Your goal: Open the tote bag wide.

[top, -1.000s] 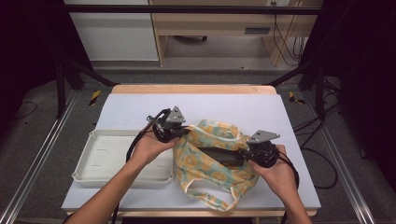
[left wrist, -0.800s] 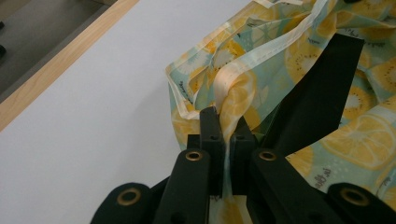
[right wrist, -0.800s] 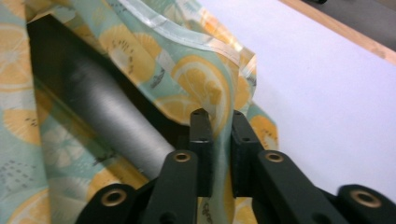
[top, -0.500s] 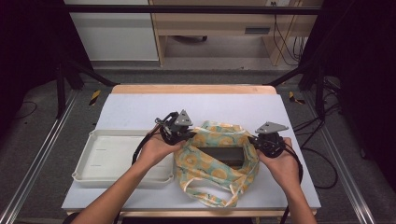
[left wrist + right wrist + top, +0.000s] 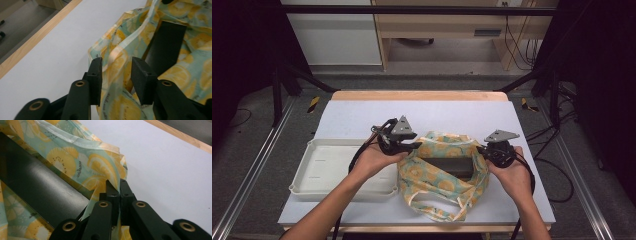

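The left gripper (image 5: 116, 75) stands parted around the left rim of the fruit-print bag (image 5: 442, 172). The right gripper (image 5: 117, 187) pinches the bag's right rim. A dark box (image 5: 451, 166) lies inside. A white tray (image 5: 319, 170) sits just left, on the table (image 5: 462, 115).

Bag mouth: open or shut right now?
Open. The fruit-print bag is spread between both tools, and the dark box inside shows through the gap.
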`<action>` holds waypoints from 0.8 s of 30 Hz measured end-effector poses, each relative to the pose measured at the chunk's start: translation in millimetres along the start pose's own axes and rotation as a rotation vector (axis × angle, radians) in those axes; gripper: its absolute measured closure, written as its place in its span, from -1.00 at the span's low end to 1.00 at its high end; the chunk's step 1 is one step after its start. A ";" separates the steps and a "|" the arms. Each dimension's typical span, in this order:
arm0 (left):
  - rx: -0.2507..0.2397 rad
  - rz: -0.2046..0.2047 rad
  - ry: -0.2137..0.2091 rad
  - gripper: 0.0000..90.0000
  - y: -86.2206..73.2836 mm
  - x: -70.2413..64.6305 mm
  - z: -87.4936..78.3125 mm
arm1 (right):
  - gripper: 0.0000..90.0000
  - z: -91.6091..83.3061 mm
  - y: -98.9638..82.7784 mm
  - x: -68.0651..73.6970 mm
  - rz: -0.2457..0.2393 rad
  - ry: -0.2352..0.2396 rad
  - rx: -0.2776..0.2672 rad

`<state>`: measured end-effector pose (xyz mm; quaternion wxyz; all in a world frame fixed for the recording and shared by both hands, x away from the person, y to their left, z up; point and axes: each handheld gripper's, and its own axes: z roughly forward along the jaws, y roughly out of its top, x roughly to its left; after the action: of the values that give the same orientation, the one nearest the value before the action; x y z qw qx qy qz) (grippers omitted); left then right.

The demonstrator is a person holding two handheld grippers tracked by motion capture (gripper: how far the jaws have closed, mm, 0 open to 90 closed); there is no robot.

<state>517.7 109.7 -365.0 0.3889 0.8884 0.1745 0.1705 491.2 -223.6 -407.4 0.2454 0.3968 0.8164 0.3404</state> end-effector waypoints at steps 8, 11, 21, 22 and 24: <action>0.004 0.048 -0.028 0.05 -7.6 -15.4 -11.9 | 0.99 -1.3 -0.7 1.3 -0.001 0.010 0.003; 0.005 0.093 -0.063 0.02 -16.9 -27.0 -19.7 | 0.99 -0.9 -1.5 2.5 0.002 0.013 0.006; 0.038 0.187 -0.141 -0.22 -39.7 -47.6 -16.1 | 0.98 0.3 -5.0 3.1 0.014 0.024 0.013; 0.047 0.196 -0.145 -0.27 -40.7 -48.8 -14.2 | 0.97 0.2 -5.3 3.0 0.014 0.025 0.014; 0.049 0.208 -0.148 -0.39 -42.5 -51.9 -10.8 | 0.97 0.0 -5.6 2.7 0.014 0.027 0.016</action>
<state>459.7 120.6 -398.7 0.3592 0.9211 0.0564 0.1394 487.0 -223.9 -412.0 0.2289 0.3997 0.8195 0.3410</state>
